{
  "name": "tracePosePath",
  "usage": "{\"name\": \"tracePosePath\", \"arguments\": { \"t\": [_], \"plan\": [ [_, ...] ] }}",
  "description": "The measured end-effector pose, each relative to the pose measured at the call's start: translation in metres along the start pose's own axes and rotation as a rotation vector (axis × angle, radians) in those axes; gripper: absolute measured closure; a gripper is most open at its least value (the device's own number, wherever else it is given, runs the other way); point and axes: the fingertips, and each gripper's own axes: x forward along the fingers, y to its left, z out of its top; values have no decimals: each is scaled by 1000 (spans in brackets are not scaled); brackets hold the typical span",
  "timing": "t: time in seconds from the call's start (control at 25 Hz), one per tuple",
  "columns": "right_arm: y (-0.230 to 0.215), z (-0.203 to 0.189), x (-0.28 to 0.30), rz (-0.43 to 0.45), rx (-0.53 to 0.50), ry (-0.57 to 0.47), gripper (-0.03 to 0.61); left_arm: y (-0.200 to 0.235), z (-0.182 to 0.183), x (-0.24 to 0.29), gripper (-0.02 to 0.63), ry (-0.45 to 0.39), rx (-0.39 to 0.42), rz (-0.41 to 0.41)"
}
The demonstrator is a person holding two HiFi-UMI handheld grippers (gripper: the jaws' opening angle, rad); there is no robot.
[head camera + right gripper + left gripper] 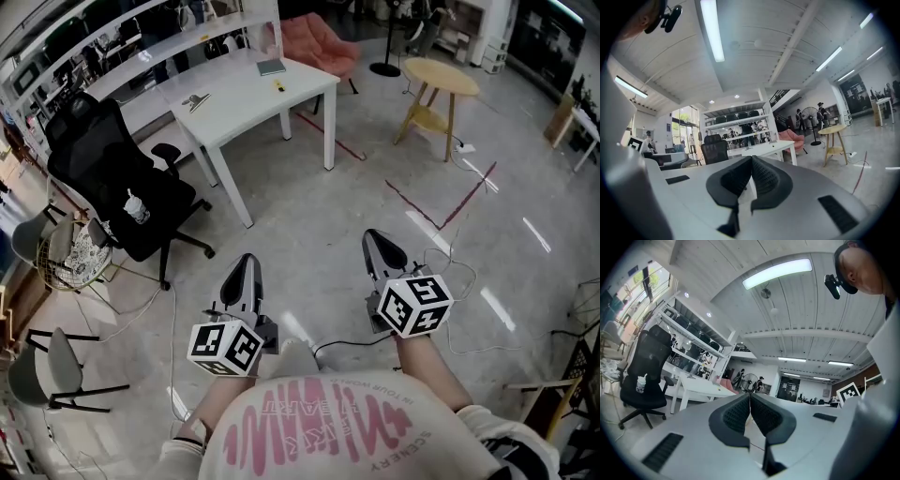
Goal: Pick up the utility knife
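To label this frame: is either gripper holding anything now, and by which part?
Nothing is held. The left gripper and the right gripper both have their jaws together, with nothing between them.

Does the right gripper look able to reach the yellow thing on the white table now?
Probably not yet: the right gripper, shut and empty, hangs over floor well short of the white table where the yellow thing lies. Nothing blocks the path.

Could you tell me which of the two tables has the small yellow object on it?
The white rectangular table beside the black office chair: the yellow object lies near its right edge. The round wooden table shows none.
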Motion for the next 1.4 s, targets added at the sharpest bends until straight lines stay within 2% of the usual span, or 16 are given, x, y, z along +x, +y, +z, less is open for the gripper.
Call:
{"name": "tracePosePath", "arguments": {
  "t": [0.24, 0.44, 0.6, 0.96, 1.16, 1.4],
  "plan": [
    [-12, -15, 34, -21, 46, 43, 563, 31, -6, 20, 589, 16, -29, 24],
    [-27, -16, 88, -18, 18, 66, 563, 61, -10, 66, 589, 25, -33, 31],
    [-43, 3, 139, -20, -37, 73, 563, 82, 1, 125, 589, 26, -41, 18],
    [-78, 60, 262, -7, -56, 46, 563, 121, 49, 267, 589, 0, -24, -40],
    [-99, 86, 320, -11, -63, 24, 563, 142, 74, 328, 589, -23, -15, -58],
    [-103, 107, 391, -13, -75, 1, 563, 191, 94, 378, 589, -27, -20, -53]
  ]
}}
